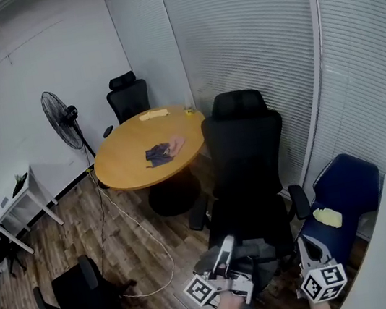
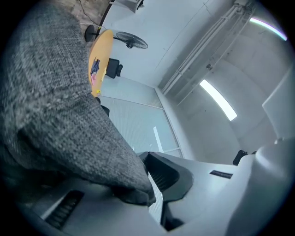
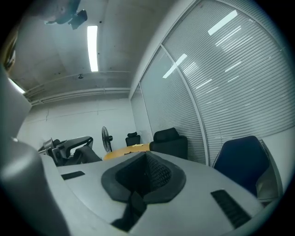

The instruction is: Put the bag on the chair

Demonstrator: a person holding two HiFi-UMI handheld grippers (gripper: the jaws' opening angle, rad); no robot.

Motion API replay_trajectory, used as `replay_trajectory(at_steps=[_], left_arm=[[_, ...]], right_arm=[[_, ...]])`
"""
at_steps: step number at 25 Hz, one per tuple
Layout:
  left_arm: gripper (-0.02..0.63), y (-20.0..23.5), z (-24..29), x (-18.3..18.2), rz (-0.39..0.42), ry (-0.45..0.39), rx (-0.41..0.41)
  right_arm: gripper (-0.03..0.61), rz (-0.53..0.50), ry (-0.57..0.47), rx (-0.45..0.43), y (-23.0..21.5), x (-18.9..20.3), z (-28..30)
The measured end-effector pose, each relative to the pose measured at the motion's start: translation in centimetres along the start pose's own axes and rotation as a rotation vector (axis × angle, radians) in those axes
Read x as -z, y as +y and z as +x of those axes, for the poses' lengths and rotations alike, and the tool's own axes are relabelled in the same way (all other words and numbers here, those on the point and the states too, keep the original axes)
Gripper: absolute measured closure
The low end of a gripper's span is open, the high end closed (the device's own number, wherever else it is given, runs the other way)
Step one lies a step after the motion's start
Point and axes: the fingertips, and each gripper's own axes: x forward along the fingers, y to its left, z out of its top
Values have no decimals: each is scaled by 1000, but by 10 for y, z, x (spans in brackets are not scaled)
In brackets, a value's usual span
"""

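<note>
Directly ahead, black chair (image 1: 245,150)

Tilted-up left gripper (image 1: 227,245) clamped; level right gripper (image 1: 303,245) closed

We see a grey coarse-woven fabric bag (image 2: 55,106), bunched, one fold pinched in our left gripper (image 2: 146,184), hanging near the seat front of a black high-backed office chair (image 1: 246,156), upright, facing us.

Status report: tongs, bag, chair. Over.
Left tongs shut on grey bag. Right tongs shut, empty. Black chair ahead, not yet loaded. Path looks open.
</note>
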Motion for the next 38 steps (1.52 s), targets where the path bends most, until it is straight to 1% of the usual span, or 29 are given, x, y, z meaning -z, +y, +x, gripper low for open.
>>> replay_trajectory(at_steps=[4,8,13,18,23,26,29,33,38], left_arm=[[591,30,37,-26,-33,-28,-5],[591,74,86,-51,-64,-40,-34],[591,134,145,-80,-116,-12,-75],[591,173,194,-106,-170,28,-81],[591,203,245,-129,-190,80,-70],[591,218,271,-140,-201,95,-85],[591,229,290,-147,-201,105,-92],[591,243,313,-153,-193,111,-92],[591,261,323,-155,-204,97,-113]], right_arm=[[566,14,25,6,-21,9,43],[566,37,67,55,-52,13,98],[565,73,78,104,-79,13,179],[566,70,87,145,-90,13,239],[565,68,84,207,-109,10,282],[565,75,84,236,-117,5,303],[565,78,68,235,-125,1,320],[565,85,71,238,-136,-3,340],[566,87,77,221,-150,2,357]])
